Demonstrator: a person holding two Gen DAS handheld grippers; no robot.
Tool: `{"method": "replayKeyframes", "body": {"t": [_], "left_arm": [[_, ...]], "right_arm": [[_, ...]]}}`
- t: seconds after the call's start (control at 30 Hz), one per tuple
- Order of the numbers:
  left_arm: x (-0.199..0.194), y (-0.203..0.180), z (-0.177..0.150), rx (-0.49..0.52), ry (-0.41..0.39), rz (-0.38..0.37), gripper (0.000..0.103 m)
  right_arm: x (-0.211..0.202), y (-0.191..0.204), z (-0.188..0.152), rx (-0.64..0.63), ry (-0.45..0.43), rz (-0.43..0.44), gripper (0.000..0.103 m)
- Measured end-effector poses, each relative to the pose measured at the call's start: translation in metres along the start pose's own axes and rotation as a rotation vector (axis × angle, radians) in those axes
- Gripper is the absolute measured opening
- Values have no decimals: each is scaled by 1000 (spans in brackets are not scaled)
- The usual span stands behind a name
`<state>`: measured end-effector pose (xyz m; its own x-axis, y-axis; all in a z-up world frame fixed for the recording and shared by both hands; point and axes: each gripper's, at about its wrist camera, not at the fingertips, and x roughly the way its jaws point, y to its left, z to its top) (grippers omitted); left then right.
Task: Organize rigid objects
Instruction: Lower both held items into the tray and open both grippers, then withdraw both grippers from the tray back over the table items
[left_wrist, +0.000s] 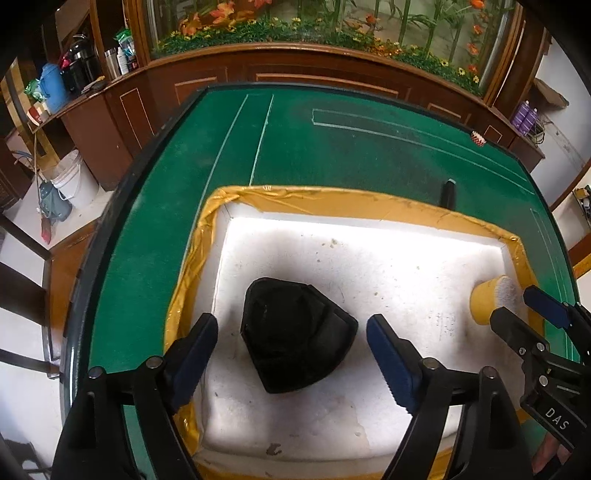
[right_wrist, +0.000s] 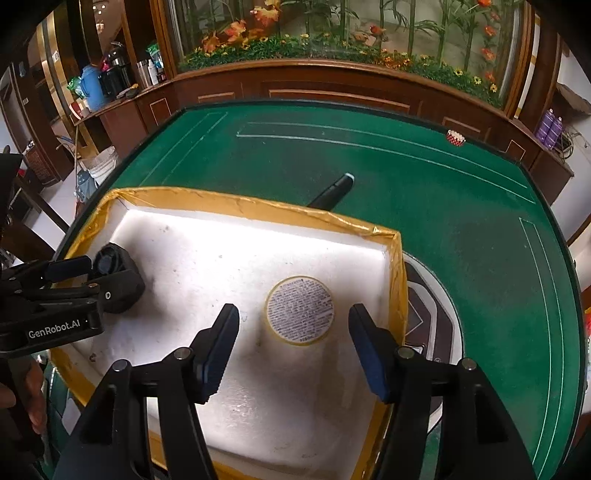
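A white foam box with a yellow taped rim (left_wrist: 332, 201) (right_wrist: 240, 206) sits on the green table. A black angular object (left_wrist: 295, 336) lies on its floor at the left; it also shows in the right wrist view (right_wrist: 120, 280). A yellow round container with a printed white lid (right_wrist: 300, 311) (left_wrist: 493, 300) lies on the floor at the right. My left gripper (left_wrist: 291, 358) is open just above the black object, a finger on each side. My right gripper (right_wrist: 293, 349) is open just above the yellow container and shows in the left wrist view (left_wrist: 524, 310).
A black bar-shaped object (left_wrist: 448, 192) (right_wrist: 334, 192) lies on the green felt (left_wrist: 332, 147) just behind the box. A small red-and-white item (right_wrist: 455, 137) sits near the far right table edge. A dark round inlay (right_wrist: 428, 306) lies right of the box. Wooden cabinets stand beyond.
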<state>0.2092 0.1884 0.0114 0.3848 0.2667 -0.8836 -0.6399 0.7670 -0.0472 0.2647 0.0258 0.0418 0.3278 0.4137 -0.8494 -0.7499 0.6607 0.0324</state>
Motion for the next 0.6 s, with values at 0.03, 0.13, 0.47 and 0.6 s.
{"method": "replayKeyframes", "body": {"t": [0.03,0.13,0.47,0.6], "left_arm": [[-3,0,-1,0,-6,2,91],[-15,-3,-6,-3,-21,14,93],[-50,-17,-37,13,-35,7,93],[-62,-21,-54,20,-37,12,93]], "right_arm": [[-2,0,0,2,-4,3,65],[-14,0,0,8,-24,15,70],[-48,4,-19,0,-51,59,76],[-60,2,-35,-11,-44,66,79]]}}
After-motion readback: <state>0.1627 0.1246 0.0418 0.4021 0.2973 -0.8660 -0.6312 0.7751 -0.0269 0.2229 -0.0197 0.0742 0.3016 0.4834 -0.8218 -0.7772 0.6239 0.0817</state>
